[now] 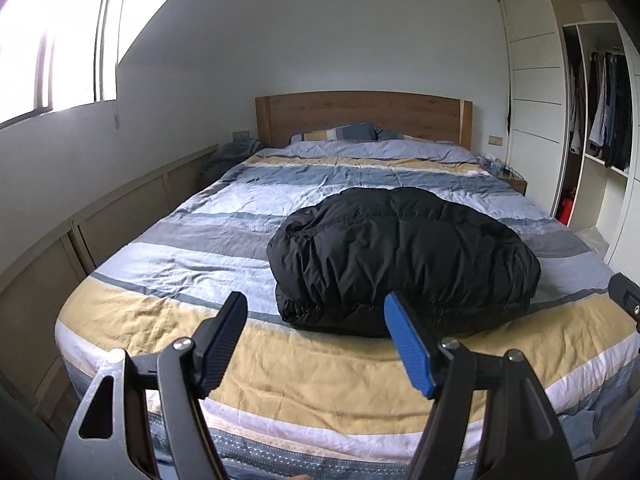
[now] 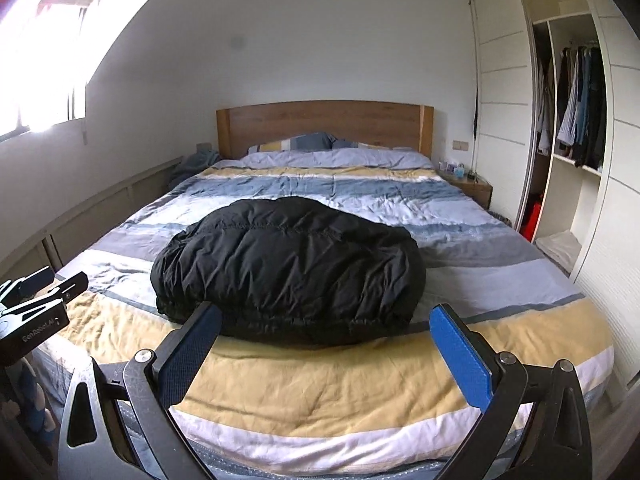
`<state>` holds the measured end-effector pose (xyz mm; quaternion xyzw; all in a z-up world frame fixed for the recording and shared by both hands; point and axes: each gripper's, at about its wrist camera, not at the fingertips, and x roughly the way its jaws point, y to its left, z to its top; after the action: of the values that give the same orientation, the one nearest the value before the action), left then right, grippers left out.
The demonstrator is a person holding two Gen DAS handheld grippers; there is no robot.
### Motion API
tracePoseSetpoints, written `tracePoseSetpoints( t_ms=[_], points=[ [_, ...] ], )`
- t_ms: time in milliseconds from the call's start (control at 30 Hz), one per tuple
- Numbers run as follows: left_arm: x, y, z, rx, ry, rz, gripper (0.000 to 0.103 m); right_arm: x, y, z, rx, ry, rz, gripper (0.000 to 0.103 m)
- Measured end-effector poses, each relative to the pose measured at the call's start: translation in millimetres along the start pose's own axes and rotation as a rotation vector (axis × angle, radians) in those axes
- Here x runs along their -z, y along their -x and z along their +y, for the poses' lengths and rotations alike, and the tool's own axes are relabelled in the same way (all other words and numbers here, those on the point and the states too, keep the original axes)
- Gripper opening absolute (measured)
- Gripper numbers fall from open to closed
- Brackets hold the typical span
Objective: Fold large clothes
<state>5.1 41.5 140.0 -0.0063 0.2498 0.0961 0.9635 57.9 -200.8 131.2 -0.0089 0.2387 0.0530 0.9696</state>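
Note:
A black puffy down jacket [image 1: 404, 258] lies folded in a thick bundle on the striped bedspread, near the foot of the bed; it also shows in the right wrist view [image 2: 288, 272]. My left gripper [image 1: 314, 306] is open and empty, held above the foot of the bed just short of the jacket. My right gripper [image 2: 324, 318] is open and empty too, a little short of the jacket's near edge. The left gripper also shows at the left edge of the right wrist view [image 2: 40, 292].
The bed [image 1: 320, 380] has a blue, grey and yellow striped cover and a wooden headboard [image 1: 360, 116]. An open wardrobe with hanging clothes [image 2: 576, 128] stands at the right, a bedside table [image 2: 468, 186] beside it. A low ledge and window run along the left wall.

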Motion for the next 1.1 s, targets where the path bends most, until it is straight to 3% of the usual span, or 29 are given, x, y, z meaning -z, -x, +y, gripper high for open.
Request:
tracePoseSetpoints(
  t_ms=[567, 1100],
  points=[
    [5.6, -32.2, -22.3, 0.020, -0.056, 0.051, 0.070, -12.7, -18.0, -11.3, 0.083, 0.020, -0.012, 0.103],
    [19.1, -78.7, -16.3, 0.013, -0.050, 0.134, 0.070, 7.8, -74.6, -20.0, 0.103, 0.016, 0.125, 0.103]
  ],
)
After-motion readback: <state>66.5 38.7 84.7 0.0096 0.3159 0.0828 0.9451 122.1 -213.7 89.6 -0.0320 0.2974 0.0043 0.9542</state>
